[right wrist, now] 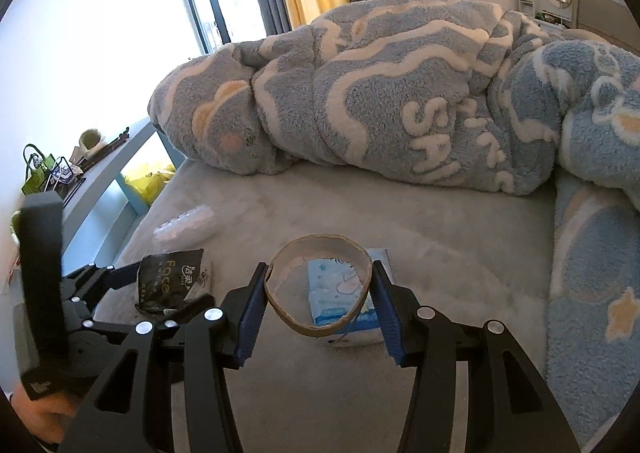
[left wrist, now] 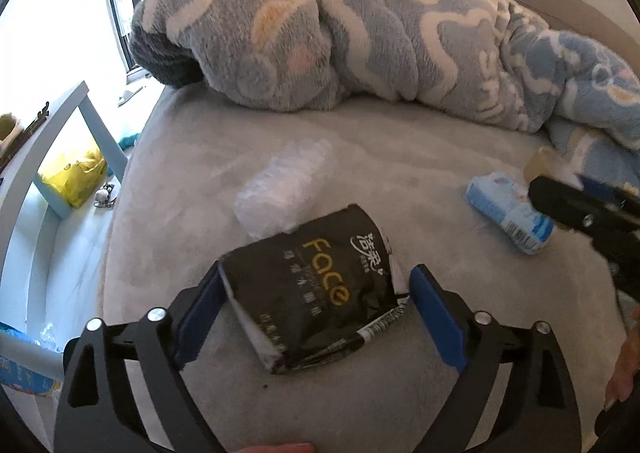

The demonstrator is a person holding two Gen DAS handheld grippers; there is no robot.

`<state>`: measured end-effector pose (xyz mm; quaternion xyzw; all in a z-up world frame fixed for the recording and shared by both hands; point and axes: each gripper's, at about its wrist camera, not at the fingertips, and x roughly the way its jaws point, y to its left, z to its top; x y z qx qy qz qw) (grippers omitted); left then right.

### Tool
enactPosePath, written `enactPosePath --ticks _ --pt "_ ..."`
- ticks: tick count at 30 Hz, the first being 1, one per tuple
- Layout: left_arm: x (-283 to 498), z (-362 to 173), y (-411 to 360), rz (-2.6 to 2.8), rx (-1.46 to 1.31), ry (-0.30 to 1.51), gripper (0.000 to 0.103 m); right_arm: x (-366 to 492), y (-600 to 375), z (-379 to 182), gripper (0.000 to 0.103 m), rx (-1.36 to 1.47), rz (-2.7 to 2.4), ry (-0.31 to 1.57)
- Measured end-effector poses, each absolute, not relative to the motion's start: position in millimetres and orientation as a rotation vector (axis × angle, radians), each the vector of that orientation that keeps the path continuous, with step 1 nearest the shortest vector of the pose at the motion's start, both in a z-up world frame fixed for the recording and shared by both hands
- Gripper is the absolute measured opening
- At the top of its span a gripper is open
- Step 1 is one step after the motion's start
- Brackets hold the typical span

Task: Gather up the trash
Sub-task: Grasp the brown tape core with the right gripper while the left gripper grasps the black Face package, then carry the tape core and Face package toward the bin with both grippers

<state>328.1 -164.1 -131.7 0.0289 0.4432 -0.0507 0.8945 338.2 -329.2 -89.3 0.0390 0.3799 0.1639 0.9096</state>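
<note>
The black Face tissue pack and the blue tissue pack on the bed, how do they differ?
The black pack is dark with gold lettering; the blue pack is light blue and white. The black pack sits between the left gripper's open fingers; the blue pack lies beyond the right gripper, which holds a cardboard ring. Both rest on the grey bed.

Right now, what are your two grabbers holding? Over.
Left gripper open around black tissue pack. Right gripper shut on cardboard ring. Blue tissue pack, clear plastic wrap lying loose on bed. Nothing blocking.

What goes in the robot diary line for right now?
left claw: around black Face packet | right claw: holding cardboard ring | place: bed
</note>
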Motion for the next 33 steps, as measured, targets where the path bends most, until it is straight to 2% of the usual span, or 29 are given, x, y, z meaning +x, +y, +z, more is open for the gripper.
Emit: enactPosePath --ticks 7,8,9,14,33 --pt "329.0 -133.8 -160.4 -0.094 0.036 0.92 0.094 340.6 -330.4 -90.8 0.051 0.081 0.336 0.79" --pt "328.6 -133.2 -159.6 -0.097 0.031 0.917 0.092 340.6 -330.4 -90.1 0.051 0.08 0.334 0.789" --pt "327.7 -132.0 -158.4 -0.104 0.024 0.91 0.085 340.6 -329.8 -89.1 0.051 0.08 0.334 0.788" --pt "323.1 -126.8 -154.5 -0.15 0.009 0.903 0.08 338.3 -321.7 -76.4 0.051 0.076 0.337 0.769" --pt "263.0 -104.7 -149.0 -0.369 0.027 0.916 0.078 310.0 -299.0 -57.0 0.051 0.11 0.295 0.734"
